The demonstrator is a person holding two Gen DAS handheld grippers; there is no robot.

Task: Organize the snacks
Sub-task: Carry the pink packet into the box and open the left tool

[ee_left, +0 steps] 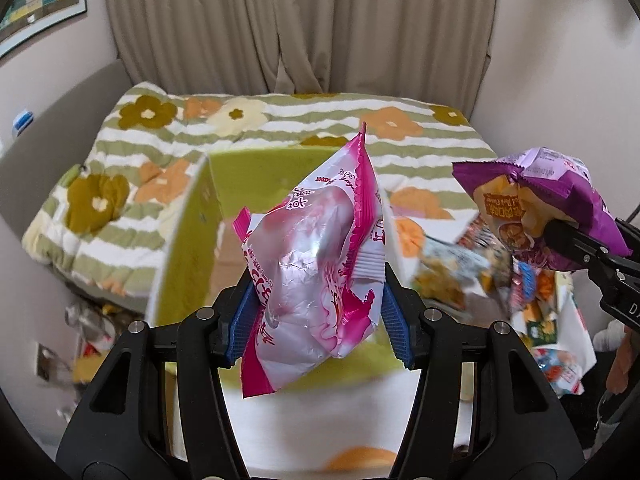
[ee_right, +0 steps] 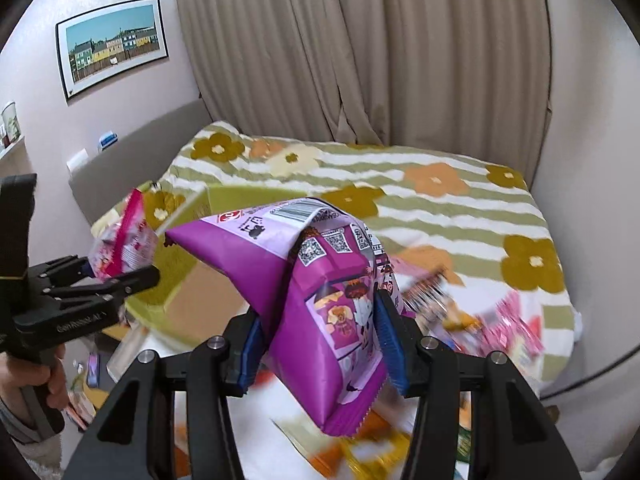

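The left tongs [ee_left: 316,300] pinch a pink bag [ee_left: 316,264] between their blue pads [ee_left: 394,320]; the bag stands up out of the grip, its top seam pointing toward the curtain [ee_left: 300,24], its lower end hanging below the pads. The right tongs [ee_right: 320,348] are pressed onto a purple bag [ee_right: 320,280], which bulges up and to the left above the pads and droops below them. Both bags are held in the air over a green box [ee_left: 256,184] that sits on the bed [ee_left: 400,120]. More snacks [ee_right: 480,320] lie on the flowered cover to the right, too blurred to tell apart. The box's near wall is hidden behind the tongs. A hand [ee_right: 52,376] grips the left handle, cut off at the frame edge.
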